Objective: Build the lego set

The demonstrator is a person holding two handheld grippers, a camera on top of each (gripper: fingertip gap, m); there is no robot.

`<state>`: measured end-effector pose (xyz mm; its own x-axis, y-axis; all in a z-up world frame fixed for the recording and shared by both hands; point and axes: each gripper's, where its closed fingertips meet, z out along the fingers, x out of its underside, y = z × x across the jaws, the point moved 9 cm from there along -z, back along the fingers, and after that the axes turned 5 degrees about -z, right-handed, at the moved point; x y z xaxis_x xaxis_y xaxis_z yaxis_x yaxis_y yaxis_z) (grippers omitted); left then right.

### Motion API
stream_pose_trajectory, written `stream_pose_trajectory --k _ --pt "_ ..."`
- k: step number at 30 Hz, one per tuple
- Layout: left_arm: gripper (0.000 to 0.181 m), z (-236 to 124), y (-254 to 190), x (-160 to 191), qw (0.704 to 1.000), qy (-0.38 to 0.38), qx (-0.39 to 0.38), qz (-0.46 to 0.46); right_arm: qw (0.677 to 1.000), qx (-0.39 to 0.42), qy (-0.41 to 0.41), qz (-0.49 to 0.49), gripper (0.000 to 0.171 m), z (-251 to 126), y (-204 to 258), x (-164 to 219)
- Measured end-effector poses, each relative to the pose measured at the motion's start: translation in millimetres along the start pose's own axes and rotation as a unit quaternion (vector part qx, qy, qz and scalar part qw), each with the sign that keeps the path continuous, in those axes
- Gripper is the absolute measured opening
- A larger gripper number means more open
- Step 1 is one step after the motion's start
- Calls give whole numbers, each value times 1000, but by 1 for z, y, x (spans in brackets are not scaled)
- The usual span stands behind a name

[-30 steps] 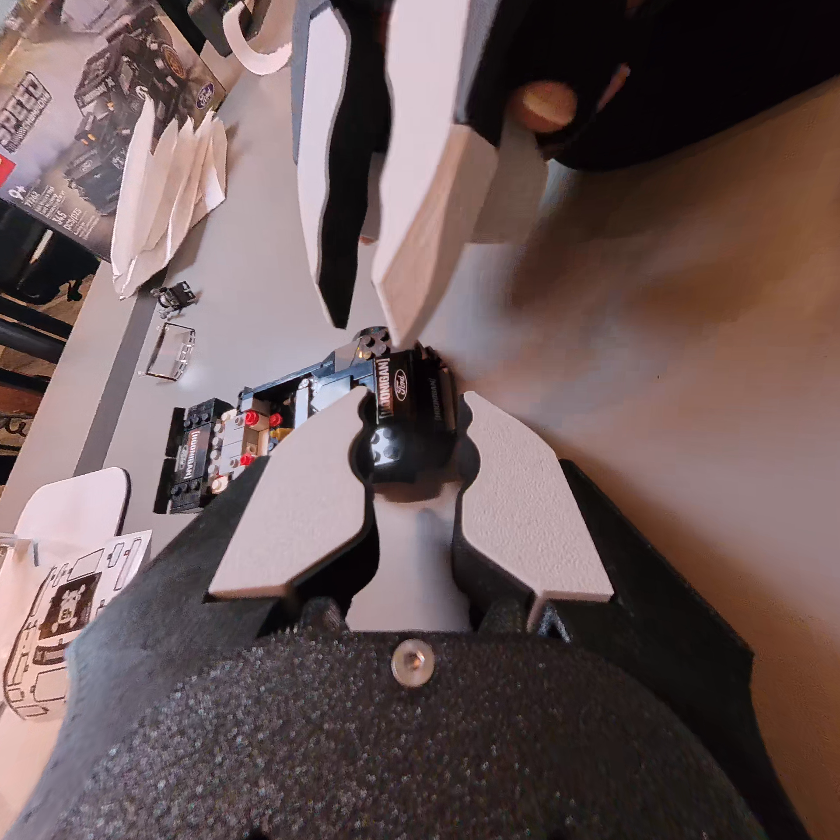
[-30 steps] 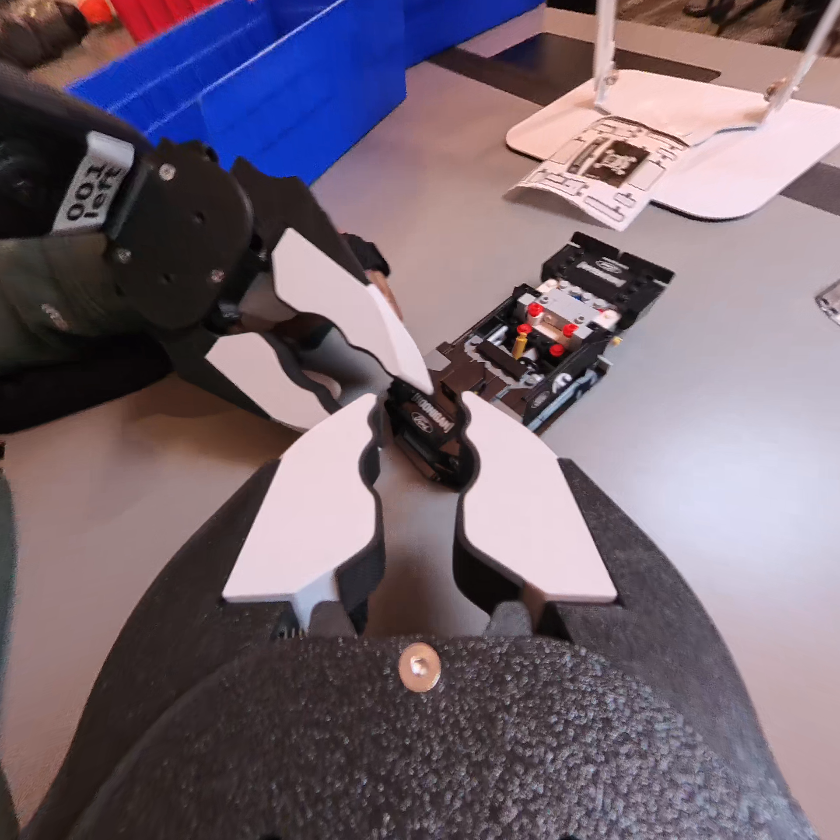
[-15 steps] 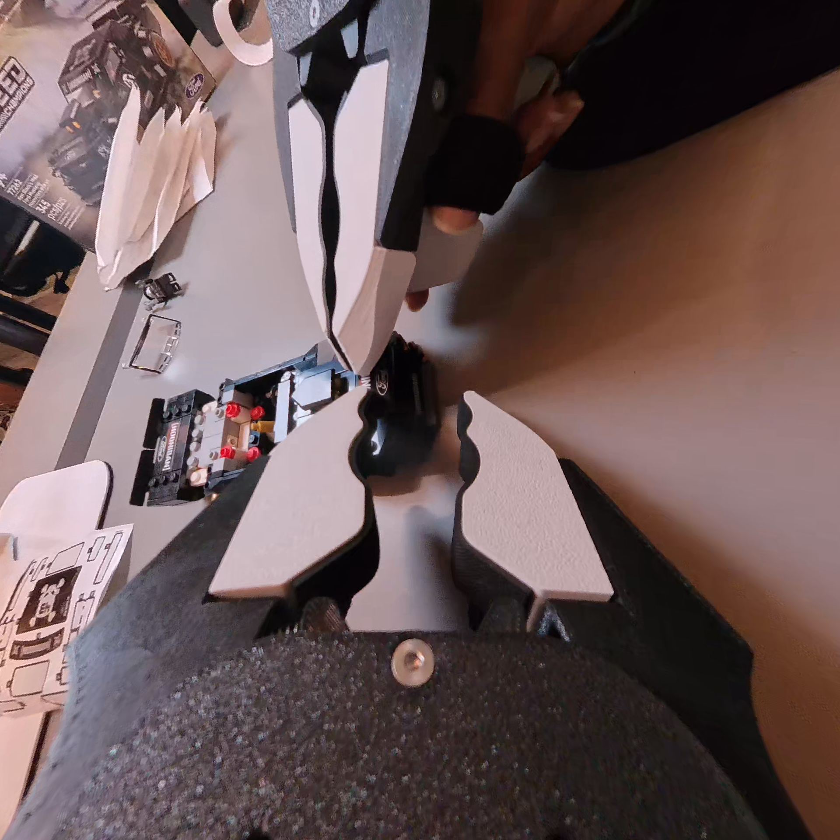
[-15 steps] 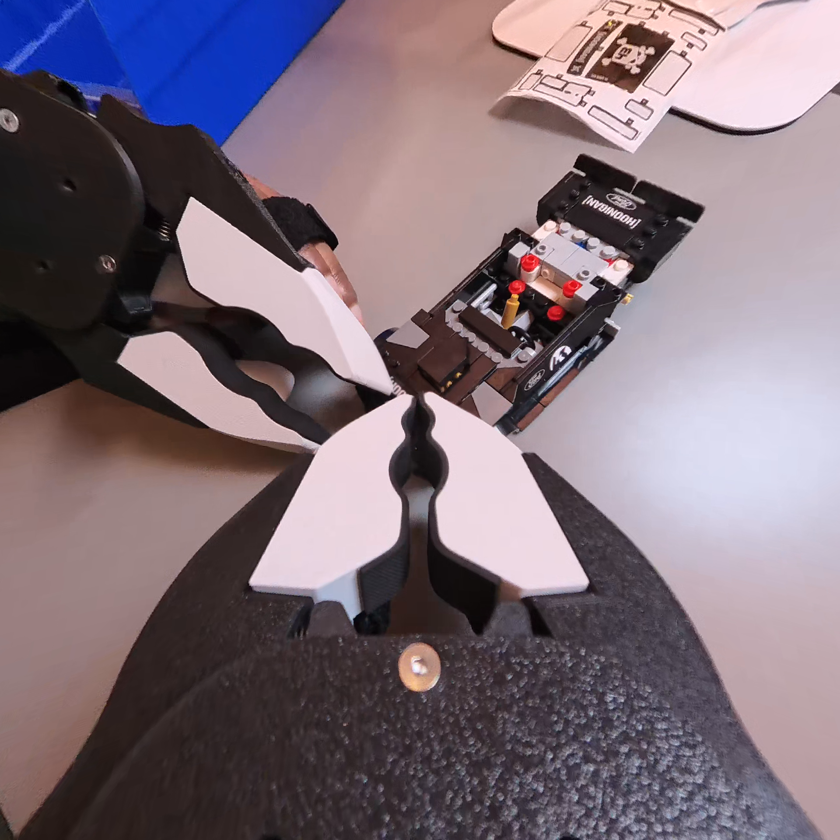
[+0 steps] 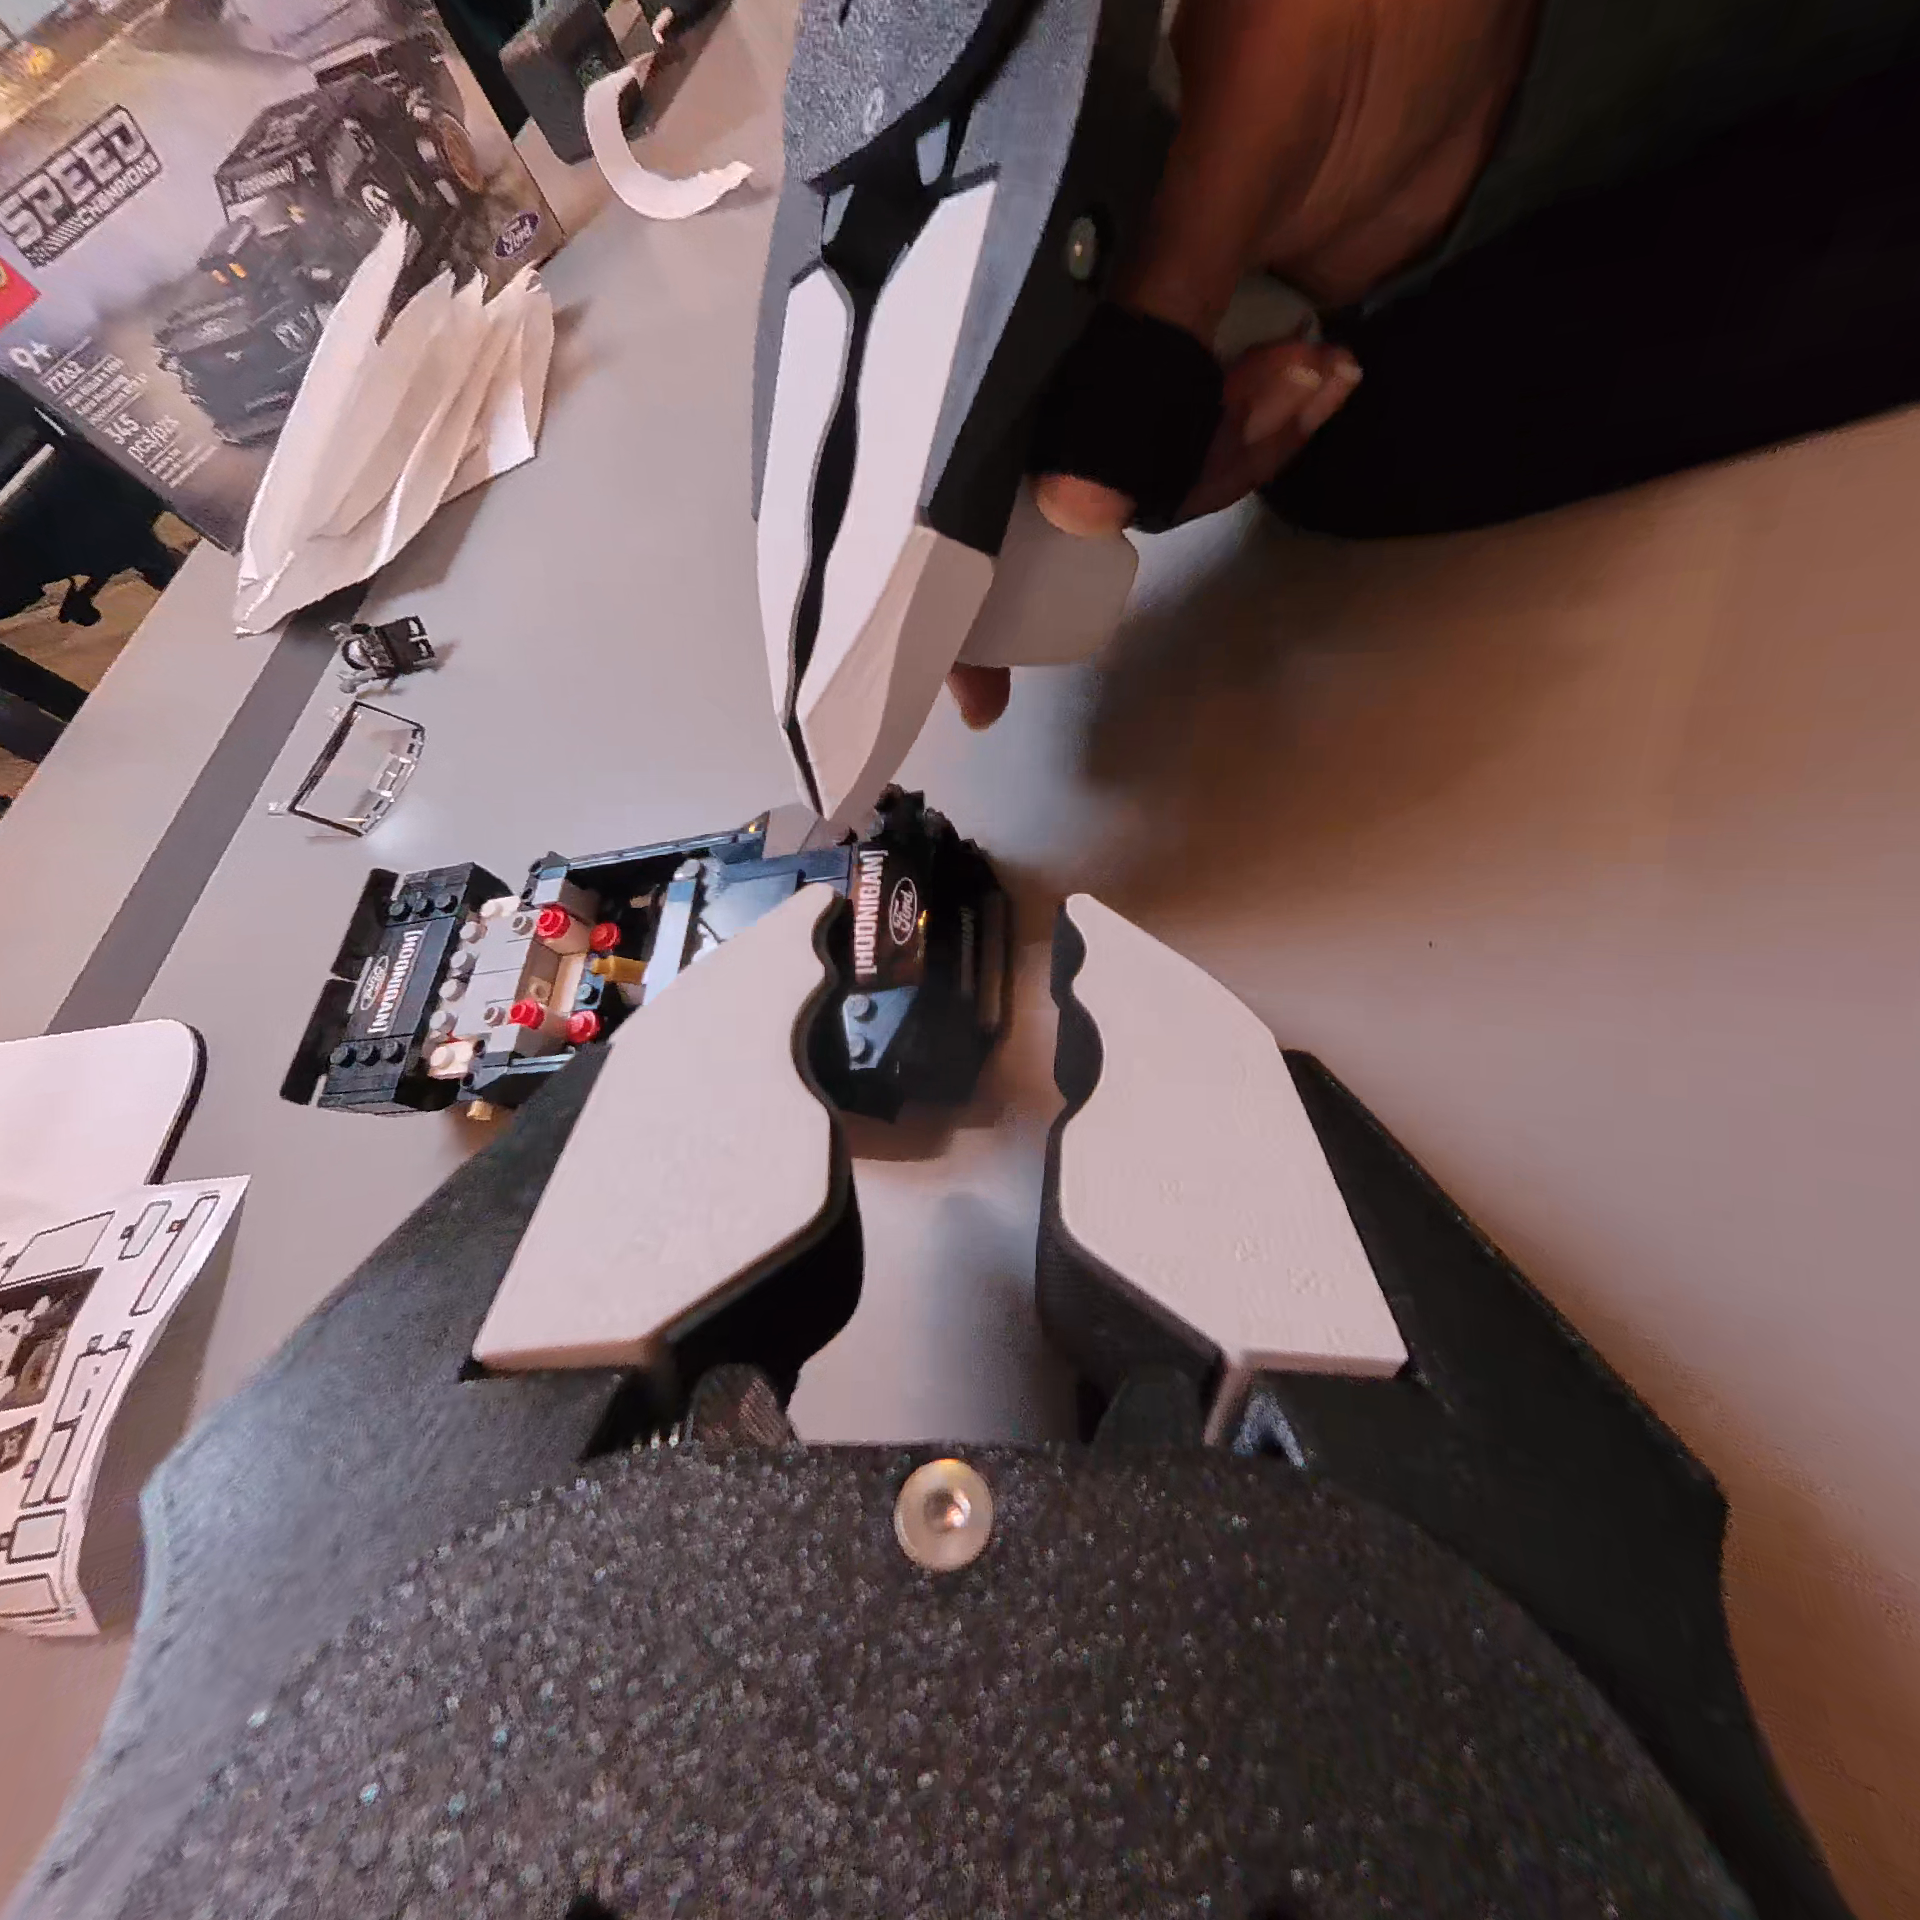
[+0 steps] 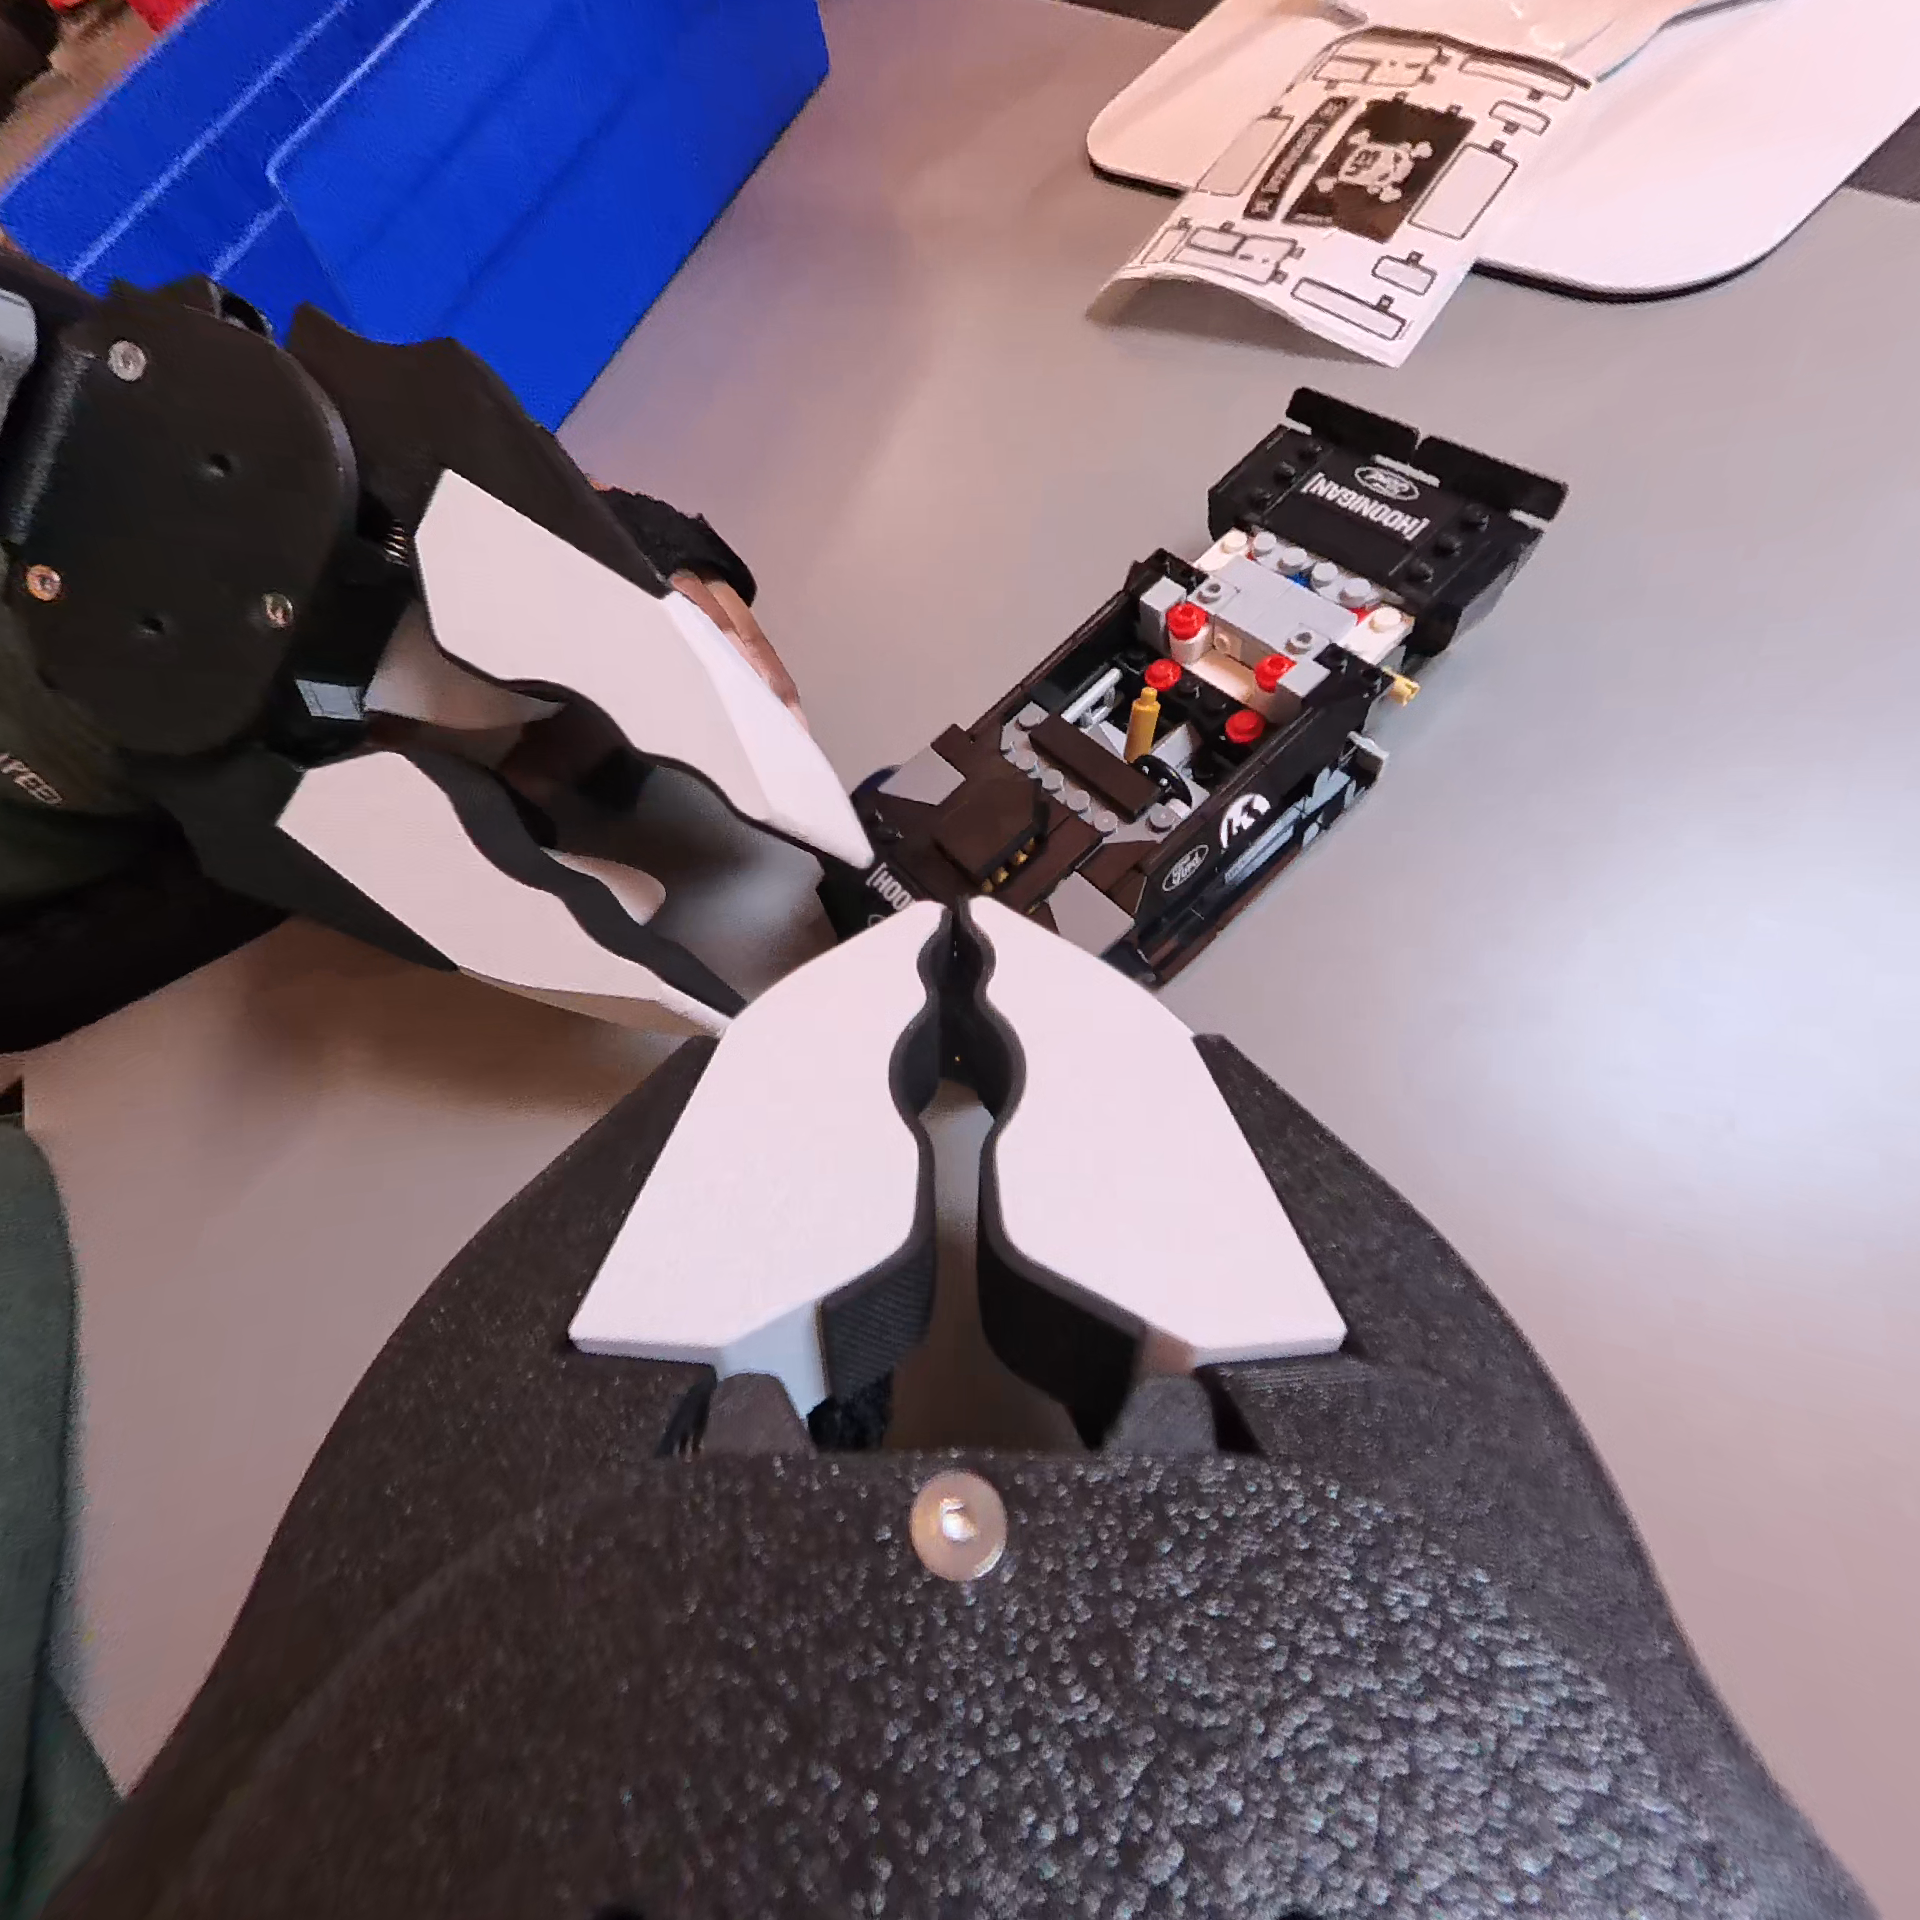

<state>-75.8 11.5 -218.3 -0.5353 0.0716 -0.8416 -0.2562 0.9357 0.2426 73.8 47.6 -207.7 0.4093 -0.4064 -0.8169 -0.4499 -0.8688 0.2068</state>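
A partly built black Lego car (image 5: pixel 499 966) lies on the grey table; it also shows in the right wrist view (image 6: pixel 1247 707). My left gripper (image 5: pixel 945 914) is open and its fingers straddle the car's front end, with a gap on the right side. In the right wrist view the left gripper (image 6: pixel 790 935) comes in from the left. My right gripper (image 6: pixel 958 914) is shut, with its tips at the car's hood. In the left wrist view the right gripper (image 5: pixel 831 800) points down onto the top of the front end. I see no piece between its fingers.
The set's box (image 5: pixel 208 260) and white paper bags (image 5: pixel 405 416) lie at the far left. A clear windscreen piece (image 5: pixel 358 769) and a small dark piece (image 5: pixel 390 649) lie near them. A sticker sheet (image 6: pixel 1330 197) rests by a white board (image 6: pixel 1662 187). A blue bin (image 6: pixel 416 177) stands behind. The tips of both grippers are at nearly the same place.
My right gripper was open around the car's front end, then shut and now rests its tips on the hood. My left gripper stays open around the front end.
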Motion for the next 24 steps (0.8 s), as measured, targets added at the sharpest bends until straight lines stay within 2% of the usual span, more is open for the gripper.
stream_pose_trajectory --k 6,12,16,24 --pt "40 9 -4 4 999 33 3 15 999 4 29 -21 0 10 4 1" --pt "39 7 -1 6 999 34 1 -1 999 17 30 -8 0 6 -3 2" --pt "40 5 0 6 999 30 3 -13 999 3 5 -36 0 5 6 -3" --pt "41 4 0 8 999 32 2 -7 996 8 44 -82 0 17 14 -2"
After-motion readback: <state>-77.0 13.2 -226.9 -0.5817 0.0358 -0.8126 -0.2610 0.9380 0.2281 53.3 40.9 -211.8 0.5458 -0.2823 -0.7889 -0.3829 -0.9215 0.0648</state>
